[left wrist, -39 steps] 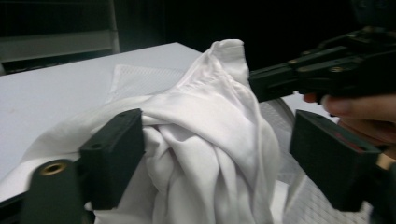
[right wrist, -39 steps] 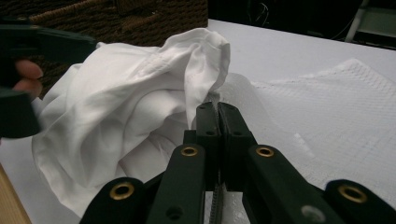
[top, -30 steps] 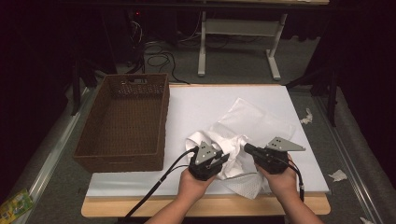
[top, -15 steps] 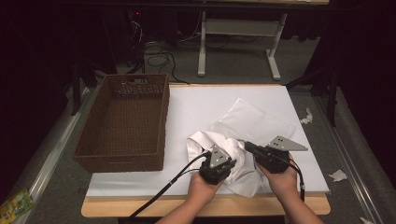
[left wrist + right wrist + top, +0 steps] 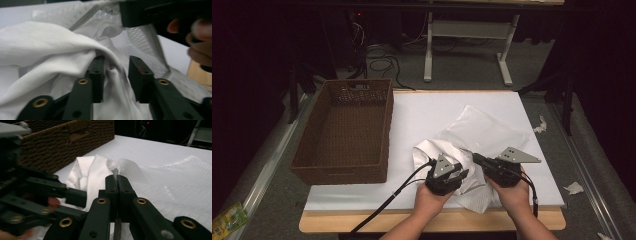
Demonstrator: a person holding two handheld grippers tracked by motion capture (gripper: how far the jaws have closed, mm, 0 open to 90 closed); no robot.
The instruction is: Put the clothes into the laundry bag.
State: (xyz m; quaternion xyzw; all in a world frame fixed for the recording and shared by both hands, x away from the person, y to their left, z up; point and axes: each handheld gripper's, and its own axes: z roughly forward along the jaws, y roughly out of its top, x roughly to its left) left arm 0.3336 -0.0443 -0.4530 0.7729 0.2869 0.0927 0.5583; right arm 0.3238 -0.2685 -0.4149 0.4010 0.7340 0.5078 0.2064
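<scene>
Cloth (image 5: 449, 150) lies right of the basket (image 5: 343, 131) on the worktop (image 5: 422, 112); soft, light, slips from folds. Left hand-held gripper (image 5: 116, 72): jaws apart, just been opening, a fold between. Right hand-held gripper (image 5: 116, 185) clamps the mesh bag (image 5: 484, 131) edge; judged best hold: bunched hem.

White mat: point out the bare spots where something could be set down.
The white mat is bare between the basket and the white cloth, and along its far edge. The basket is empty too. The near right corner is crowded by the mesh bag and both hands.
</scene>
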